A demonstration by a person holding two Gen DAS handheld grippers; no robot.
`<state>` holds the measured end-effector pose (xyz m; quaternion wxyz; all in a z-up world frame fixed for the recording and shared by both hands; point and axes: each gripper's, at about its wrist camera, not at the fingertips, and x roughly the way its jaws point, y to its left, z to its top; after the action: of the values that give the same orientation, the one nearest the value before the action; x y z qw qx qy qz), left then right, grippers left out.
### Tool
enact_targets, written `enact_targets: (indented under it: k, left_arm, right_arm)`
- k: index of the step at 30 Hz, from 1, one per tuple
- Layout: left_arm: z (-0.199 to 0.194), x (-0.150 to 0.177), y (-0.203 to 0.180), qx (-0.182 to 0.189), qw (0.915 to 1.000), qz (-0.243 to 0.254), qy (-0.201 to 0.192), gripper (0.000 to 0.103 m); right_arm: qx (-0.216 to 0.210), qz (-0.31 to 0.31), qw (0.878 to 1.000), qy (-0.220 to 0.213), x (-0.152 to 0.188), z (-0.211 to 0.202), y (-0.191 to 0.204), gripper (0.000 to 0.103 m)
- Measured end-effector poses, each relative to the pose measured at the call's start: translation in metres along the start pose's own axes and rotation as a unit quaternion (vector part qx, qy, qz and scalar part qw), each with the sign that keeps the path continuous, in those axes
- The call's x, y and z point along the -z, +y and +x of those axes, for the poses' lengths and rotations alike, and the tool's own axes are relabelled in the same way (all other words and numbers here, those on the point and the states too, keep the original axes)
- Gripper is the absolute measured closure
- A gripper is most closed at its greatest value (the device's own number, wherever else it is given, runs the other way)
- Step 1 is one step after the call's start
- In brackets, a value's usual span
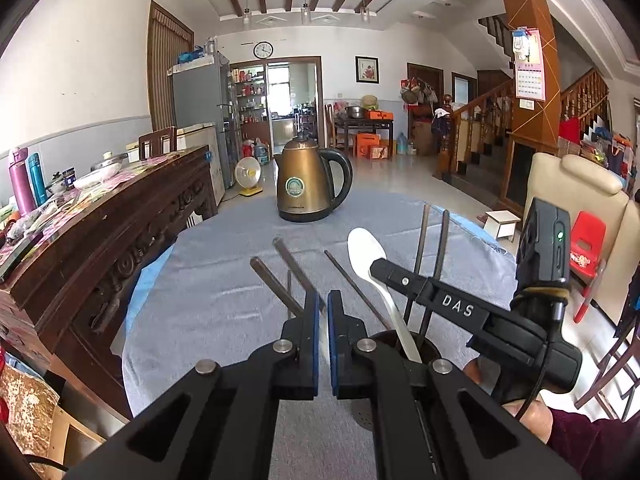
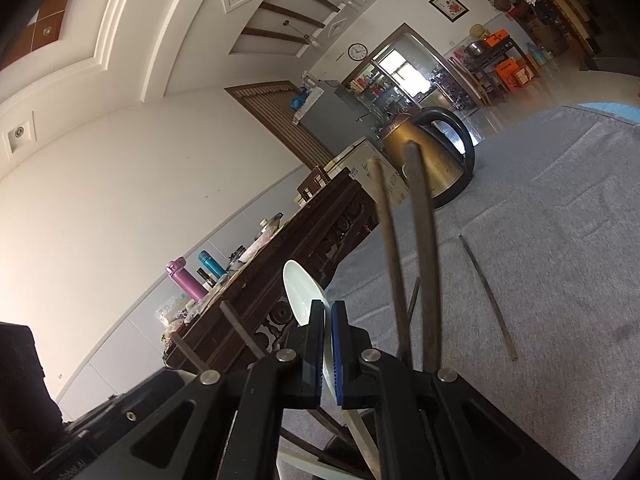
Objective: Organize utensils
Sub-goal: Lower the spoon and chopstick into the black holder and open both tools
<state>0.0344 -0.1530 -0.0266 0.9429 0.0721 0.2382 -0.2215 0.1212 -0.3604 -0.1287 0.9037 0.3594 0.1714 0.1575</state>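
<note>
My left gripper (image 1: 323,308) is shut, and a dark chopstick (image 1: 296,270) runs slanting into the slit between its blue pads. A second chopstick (image 1: 276,286) lies parallel beside it. Just to the right stands a dark round holder (image 1: 429,345). Two chopsticks (image 1: 422,236) stand upright in it. My right gripper (image 1: 374,267) comes in from the right and is shut on a white spoon (image 1: 366,252), whose handle reaches down into the holder. In the right wrist view the spoon (image 2: 298,288) sits between the pads of the right gripper (image 2: 326,312). One chopstick (image 2: 488,300) lies loose on the grey cloth.
A bronze electric kettle (image 1: 308,184) stands at the far side of the round table under the grey cloth (image 1: 224,280). A carved dark sideboard (image 1: 120,224) crowded with bottles and dishes runs along the left. A cream chair (image 1: 572,188) stands at the right.
</note>
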Motion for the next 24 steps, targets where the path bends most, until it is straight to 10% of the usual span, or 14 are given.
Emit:
enact_targets:
  k: [24]
  left_arm:
    - [-0.014,-0.011,0.024,-0.026,0.9991,-0.028,-0.016,0.099]
  right_arm:
    - [-0.004,-0.008,1.000,0.003,-0.007,-0.013,0.003,0.097]
